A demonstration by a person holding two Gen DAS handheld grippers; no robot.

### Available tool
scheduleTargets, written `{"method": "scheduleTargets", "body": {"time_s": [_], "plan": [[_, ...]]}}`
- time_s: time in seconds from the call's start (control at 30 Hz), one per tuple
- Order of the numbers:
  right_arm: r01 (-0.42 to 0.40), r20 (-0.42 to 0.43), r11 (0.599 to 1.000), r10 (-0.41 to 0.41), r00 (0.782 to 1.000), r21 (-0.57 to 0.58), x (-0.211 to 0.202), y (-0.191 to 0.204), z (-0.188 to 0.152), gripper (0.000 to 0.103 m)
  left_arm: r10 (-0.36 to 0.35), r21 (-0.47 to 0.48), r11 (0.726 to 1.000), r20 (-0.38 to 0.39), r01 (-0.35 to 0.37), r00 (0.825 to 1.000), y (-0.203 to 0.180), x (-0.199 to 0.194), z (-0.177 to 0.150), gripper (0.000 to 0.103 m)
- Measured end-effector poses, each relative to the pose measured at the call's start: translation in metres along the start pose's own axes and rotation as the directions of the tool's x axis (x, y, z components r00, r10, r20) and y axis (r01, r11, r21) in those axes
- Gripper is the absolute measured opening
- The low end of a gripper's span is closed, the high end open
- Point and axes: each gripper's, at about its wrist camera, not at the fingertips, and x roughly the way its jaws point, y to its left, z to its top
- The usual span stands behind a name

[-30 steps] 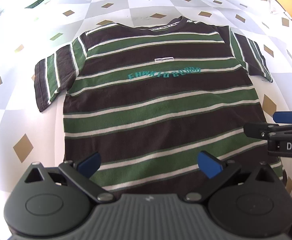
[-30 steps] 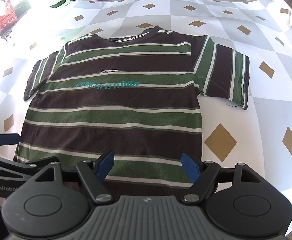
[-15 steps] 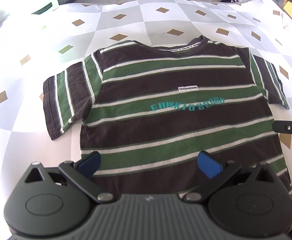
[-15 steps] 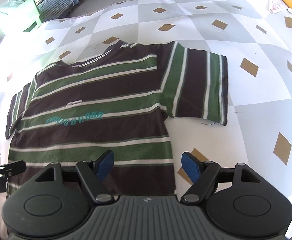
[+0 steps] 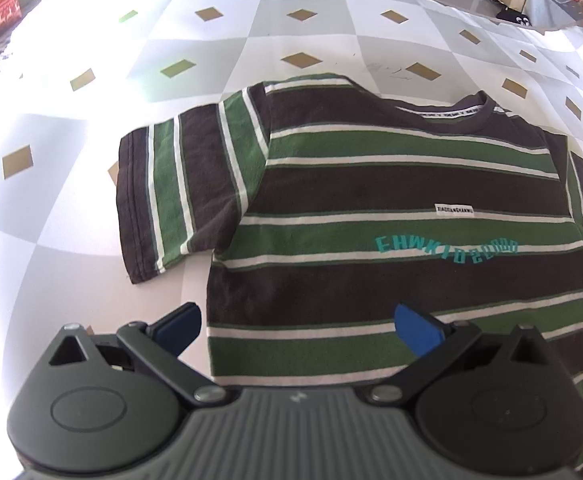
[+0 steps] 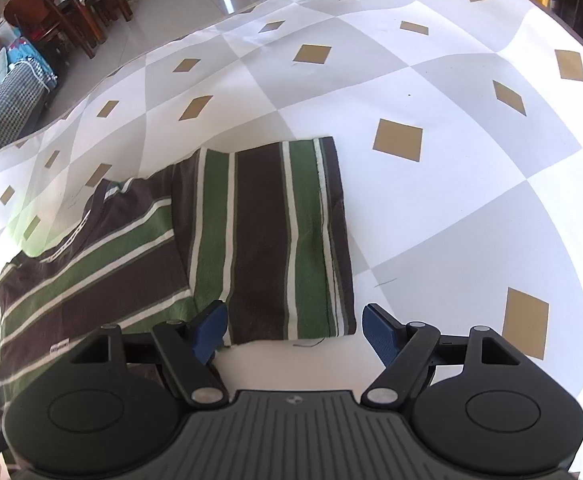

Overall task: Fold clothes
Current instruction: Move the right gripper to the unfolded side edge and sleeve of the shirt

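Here the striped T-shirt [image 6: 275, 248] sleeve lies just ahead of the right hand-held gripper [image 6: 295, 330].

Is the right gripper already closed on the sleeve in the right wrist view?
No. The right gripper is open, its blue fingers apart over the sleeve hem, and the cloth lies flat.

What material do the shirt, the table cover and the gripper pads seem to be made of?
Shirt: soft knit, probably cotton; matte, lies limp and flat.
Table cover: smooth printed sheet, perhaps vinyl or coated cloth; it shows soft waves.
Pads of the right gripper: blue, matte, probably rubber or plastic.
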Motion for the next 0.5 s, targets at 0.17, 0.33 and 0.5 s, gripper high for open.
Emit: {"method": "scheduleTargets", "body": {"time_s": [0.17, 0.33, 0.5], "plan": [[0.037, 0.019, 0.999, -0.038, 0.999, 0.026, 0.012, -0.002, 0.01, 0.074, -0.099, -0.098, 0.991, -0.071, 0.092, 0.993, 0.019, 0.017, 0.006, 0.103], [0.082, 0.033, 0.996, -0.083, 0.996, 0.039, 0.022, 0.0, 0.014, 0.073, -0.023, -0.001, 1.0, -0.016, 0.023, 1.0, 0.014, 0.015, 0.014, 0.103], [0.093, 0.032, 0.995, -0.094, 0.995, 0.032, 0.034, 0.004, 0.015, 0.066, 0.064, 0.177, 0.982, 0.001, -0.063, 0.998, -0.007, 0.02, 0.014, 0.103]]}}
